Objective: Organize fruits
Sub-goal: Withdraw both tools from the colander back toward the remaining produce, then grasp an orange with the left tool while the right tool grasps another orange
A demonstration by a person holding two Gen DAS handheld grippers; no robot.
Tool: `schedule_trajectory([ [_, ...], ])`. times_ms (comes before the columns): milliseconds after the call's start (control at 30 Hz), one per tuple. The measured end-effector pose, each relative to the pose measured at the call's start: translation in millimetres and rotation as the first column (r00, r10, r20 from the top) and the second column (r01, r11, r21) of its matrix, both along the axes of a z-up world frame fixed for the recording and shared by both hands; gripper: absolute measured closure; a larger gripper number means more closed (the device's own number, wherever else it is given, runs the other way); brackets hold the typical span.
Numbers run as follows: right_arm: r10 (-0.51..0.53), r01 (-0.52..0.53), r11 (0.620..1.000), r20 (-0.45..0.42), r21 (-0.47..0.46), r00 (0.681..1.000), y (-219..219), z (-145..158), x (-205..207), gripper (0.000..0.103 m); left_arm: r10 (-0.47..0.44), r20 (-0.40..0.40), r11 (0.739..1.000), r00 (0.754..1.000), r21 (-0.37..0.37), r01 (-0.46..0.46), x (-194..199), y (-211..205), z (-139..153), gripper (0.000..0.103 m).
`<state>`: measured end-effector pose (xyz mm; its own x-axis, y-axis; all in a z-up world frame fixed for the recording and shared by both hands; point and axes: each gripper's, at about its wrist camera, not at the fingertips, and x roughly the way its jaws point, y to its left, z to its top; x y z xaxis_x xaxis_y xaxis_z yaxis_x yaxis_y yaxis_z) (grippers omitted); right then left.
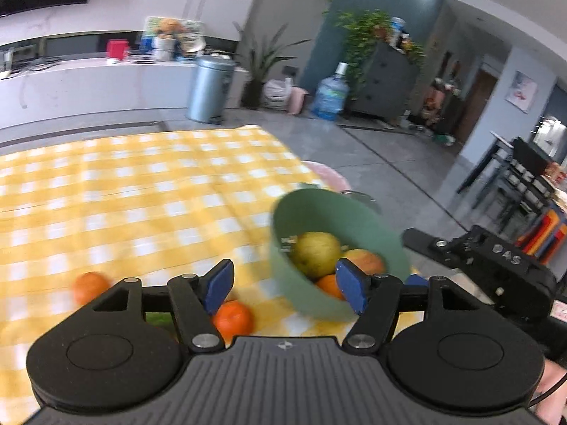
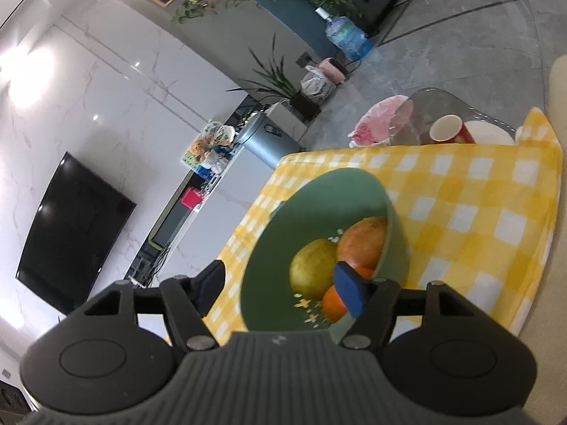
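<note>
A green bowl [image 1: 354, 219] stands near the right edge of the yellow checked cloth [image 1: 141, 194]. It holds a yellow-green fruit [image 2: 313, 271], a reddish-orange fruit [image 2: 363, 244] and a small orange [image 2: 333, 302]. My right gripper [image 2: 280, 290] is open astride the bowl's near wall, one pad inside over the fruit, the other outside; neither presses on it. My left gripper [image 1: 285, 288] is open and empty, just left of the bowl. Two oranges lie on the cloth, one [image 1: 234, 320] under the left fingers, one [image 1: 90, 285] further left.
The right tool's black body [image 1: 496, 269] sits close on the right of the bowl. A green scrap [image 1: 157, 318] peeks out behind my left finger. Beyond the cloth's far end stand a red cup [image 2: 448, 129], a white plate [image 2: 489, 134] and a pink-lined bin [image 2: 382, 120].
</note>
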<state>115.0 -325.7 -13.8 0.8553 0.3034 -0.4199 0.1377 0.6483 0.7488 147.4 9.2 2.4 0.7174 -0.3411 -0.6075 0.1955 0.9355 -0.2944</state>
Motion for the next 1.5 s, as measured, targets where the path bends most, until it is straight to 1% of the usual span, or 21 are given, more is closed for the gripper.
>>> schedule_trajectory([
  [100, 0.026, -0.025, 0.998, 0.016, -0.058, 1.000, 14.2, 11.0, -1.9, 0.037, 0.069, -0.009, 0.996, 0.998, 0.051, -0.068, -3.7, 20.6, 1.6, 0.024],
  [167, 0.037, -0.035, 0.991, 0.019, -0.126, 0.999, 27.5, 18.7, -3.9, 0.037, 0.119, -0.019, 0.990, 0.993, 0.084, -0.117, -4.9, 33.8, 1.9, 0.024],
  [233, 0.017, -0.015, 0.979, 0.008, -0.203, 1.000, 43.7, 25.1, -7.3, 0.041, 0.196, -0.032, 0.976, 0.980, 0.104, -0.192, -2.8, 50.9, -1.0, 0.024],
  [267, 0.034, -0.031, 0.972, 0.012, -0.233, 0.999, 52.0, 27.2, -7.6, 0.041, 0.218, -0.040, 0.972, 0.975, 0.105, -0.212, 0.0, 59.6, -2.3, 0.024],
  [333, 0.102, -0.097, 0.961, 0.008, -0.259, 0.995, 67.4, 28.2, -5.8, 0.041, 0.250, -0.071, 0.965, 0.966, 0.101, -0.242, 5.6, 75.3, -10.9, 0.025],
  [400, 0.191, -0.192, 0.944, -0.030, -0.269, 0.981, 83.3, 25.6, -0.7, 0.041, 0.265, -0.100, 0.963, 0.959, 0.084, -0.258, 9.2, 88.7, -20.9, 0.027],
  [433, 0.245, -0.254, 0.927, -0.069, -0.274, 0.967, 92.6, 22.7, 3.7, 0.041, 0.272, -0.116, 0.962, 0.955, 0.070, -0.265, 10.6, 94.6, -27.4, 0.028],
  [467, 0.271, -0.287, 0.918, -0.096, -0.275, 0.958, 99.4, 19.4, 6.8, 0.041, 0.274, -0.129, 0.962, 0.953, 0.060, -0.268, 13.6, 97.5, -33.1, 0.032],
  [567, 0.285, -0.324, 0.906, -0.175, -0.271, 0.942, 117.1, 3.8, 14.4, 0.041, 0.284, -0.149, 0.959, 0.947, 0.047, -0.280, 21.8, 105.1, -47.5, 0.033],
  [633, 0.285, -0.339, 0.902, -0.220, -0.266, 0.933, 122.9, -7.6, 20.1, 0.041, 0.314, -0.156, 0.948, 0.937, 0.096, -0.302, 25.7, 107.7, -55.6, 0.033],
  [700, 0.273, -0.341, 0.894, -0.250, -0.290, 0.929, 129.3, -14.2, 23.1, 0.041, 0.347, -0.154, 0.933, 0.925, 0.161, -0.323, 30.0, 109.5, -63.5, 0.033],
  [767, 0.253, -0.331, 0.891, -0.263, -0.312, 0.931, 131.5, -17.2, 29.5, 0.038, 0.364, -0.153, 0.924, 0.919, 0.183, -0.336, 32.4, 113.5, -70.3, 0.033],
  [800, 0.244, -0.325, 0.892, -0.269, -0.315, 0.932, 132.1, -18.2, 31.3, 0.034, 0.365, -0.148, 0.924, 0.919, 0.176, -0.339, 33.4, 116.6, -74.0, 0.033],
  [900, 0.227, -0.316, 0.895, -0.288, -0.316, 0.930, 134.1, -24.1, 39.8, 0.032, 0.339, -0.140, 0.938, 0.930, 0.131, -0.322, 36.1, 124.1, -80.2, 0.033],
  [1000, 0.228, -0.332, 0.894, -0.331, -0.302, 0.915, 138.4, -31.9, 46.3, 0.030, 0.294, -0.134, 0.953, 0.946, 0.113, -0.280, 39.7, 123.4, -83.4, 0.033],
  [1100, 0.222, -0.333, 0.898, -0.360, -0.287, 0.906, 137.4, -38.2, 52.3, 0.030, 0.252, -0.173, 0.967, 0.952, 0.068, -0.244, 45.0, 122.4, -86.1, 0.032],
  [1233, 0.234, -0.326, 0.912, -0.336, -0.249, 0.912, 135.8, -38.4, 54.2, 0.030, 0.228, -0.187, 0.974, 0.956, 0.048, -0.223, 49.9, 118.3, -92.9, 0.024],
  [1333, 0.239, -0.334, 0.907, -0.339, -0.256, 0.910, 138.3, -38.0, 53.3, 0.029, 0.215, -0.196, 0.977, 0.957, 0.046, -0.210, 50.9, 112.8, -95.8, 0.024],
  [1367, 0.239, -0.334, 0.907, -0.340, -0.255, 0.909, 138.7, -38.1, 53.7, 0.028, 0.212, -0.200, 0.977, 0.957, 0.046, -0.207, 51.1, 111.5, -96.5, 0.025],
  [1433, 0.233, -0.328, 0.910, -0.343, -0.253, 0.910, 138.0, -38.0, 53.5, 0.027, 0.203, -0.201, 0.979, 0.958, 0.031, -0.201, 50.9, 108.7, -98.3, 0.030],
  [1500, 0.234, -0.326, 0.914, -0.342, -0.243, 0.910, 136.5, -38.6, 53.3, 0.027, 0.189, -0.192, 0.982, 0.963, 0.016, -0.190, 50.4, 105.7, -98.5, 0.042],
])
